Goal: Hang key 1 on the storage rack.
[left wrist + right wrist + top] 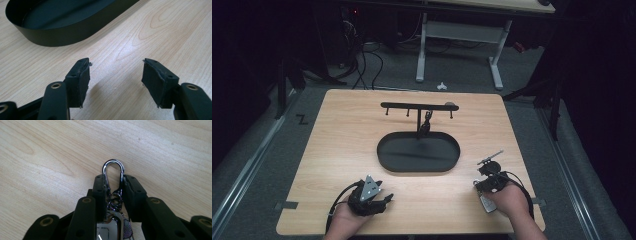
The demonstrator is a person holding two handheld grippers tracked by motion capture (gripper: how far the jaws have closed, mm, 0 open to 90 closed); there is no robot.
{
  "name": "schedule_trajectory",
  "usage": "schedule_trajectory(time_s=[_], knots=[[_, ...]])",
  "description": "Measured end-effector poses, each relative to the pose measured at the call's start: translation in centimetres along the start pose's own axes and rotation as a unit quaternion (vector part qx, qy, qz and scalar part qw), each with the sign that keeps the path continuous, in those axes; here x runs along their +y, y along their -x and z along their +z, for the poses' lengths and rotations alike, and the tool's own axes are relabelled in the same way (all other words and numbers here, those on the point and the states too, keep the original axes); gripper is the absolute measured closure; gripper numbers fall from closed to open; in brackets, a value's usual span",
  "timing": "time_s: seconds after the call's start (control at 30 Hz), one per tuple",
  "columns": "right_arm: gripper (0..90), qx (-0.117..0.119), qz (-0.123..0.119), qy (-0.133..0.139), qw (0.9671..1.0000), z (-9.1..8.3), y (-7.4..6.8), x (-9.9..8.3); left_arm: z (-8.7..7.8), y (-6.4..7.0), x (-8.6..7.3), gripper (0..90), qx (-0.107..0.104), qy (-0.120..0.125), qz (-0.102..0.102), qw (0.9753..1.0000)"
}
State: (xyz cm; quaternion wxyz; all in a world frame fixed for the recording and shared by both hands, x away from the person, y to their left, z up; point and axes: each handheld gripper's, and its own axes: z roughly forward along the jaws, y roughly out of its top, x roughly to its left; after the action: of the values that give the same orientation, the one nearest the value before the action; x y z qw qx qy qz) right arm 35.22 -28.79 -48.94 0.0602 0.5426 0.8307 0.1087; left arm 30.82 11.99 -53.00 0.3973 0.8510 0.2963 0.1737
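My right gripper point(113, 178) is shut on a silver carabiner clip point(113, 163) whose rounded end sticks out past the jaw tips; its rings and a metal key fob point(110, 226) hang back between the jaws. From above, this gripper point(486, 172) hovers at the table's front right with the fob point(486, 203) dangling by the hand. My left gripper point(116, 62) is open above bare wood, with nothing between its pads. In the high view it point(383, 193) sits at the front left. A black oval tray point(384, 150) carries a T-shaped hook rack point(417, 105).
A small dark item point(426, 123) hangs from one hook of the rack beside its post. The tray's wall point(62, 35) lies just ahead and to the left of my left gripper. The wooden table point(337, 145) has bare room around the tray. A desk frame point(459, 45) stands on the floor beyond.
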Motion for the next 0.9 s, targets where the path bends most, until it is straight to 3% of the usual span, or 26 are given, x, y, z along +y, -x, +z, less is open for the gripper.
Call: schedule_trajectory(time_s=[0.1,0.13,0.17,0.37,0.5,0.67,0.8,0.9], knots=[[77.2,-0.008,-0.009,0.005,0.9999,-0.1,-0.3,0.0,0.0,0.0,0.0,39.0,-0.001,-0.001,0.001,1.0],[85.4,-0.01,-0.013,0.01,0.9998,-0.3,-0.4,0.1,0.0,0.0,0.0,38.9,-0.001,-0.001,0.001,1.0],[86.6,-0.015,-0.02,0.011,0.9996,-0.5,-0.6,0.1,0.0,0.0,0.0,38.9,-0.001,-0.001,0.001,1.0],[86.0,-0.023,-0.041,0.002,0.9989,-0.4,-1.2,0.1,0.0,0.0,0.0,38.8,-0.001,-0.001,0.001,1.0],[85.7,-0.019,-0.033,-0.007,0.9993,0.0,-1.1,0.0,0.0,0.0,0.0,38.7,-0.002,-0.001,0.002,1.0],[83.8,0.008,-0.006,-0.008,0.9999,0.0,-0.5,0.0,0.0,0.0,0.0,38.6,-0.002,-0.001,0.002,1.0],[76.4,0.011,-0.012,-0.019,0.9997,0.0,-0.7,0.1,0.0,0.0,0.0,38.6,-0.003,-0.001,0.0,1.0],[79.8,0.004,-0.02,-0.019,0.9996,0.0,-0.8,0.1,0.0,0.0,0.0,38.6,-0.003,0.0,0.0,1.0]])
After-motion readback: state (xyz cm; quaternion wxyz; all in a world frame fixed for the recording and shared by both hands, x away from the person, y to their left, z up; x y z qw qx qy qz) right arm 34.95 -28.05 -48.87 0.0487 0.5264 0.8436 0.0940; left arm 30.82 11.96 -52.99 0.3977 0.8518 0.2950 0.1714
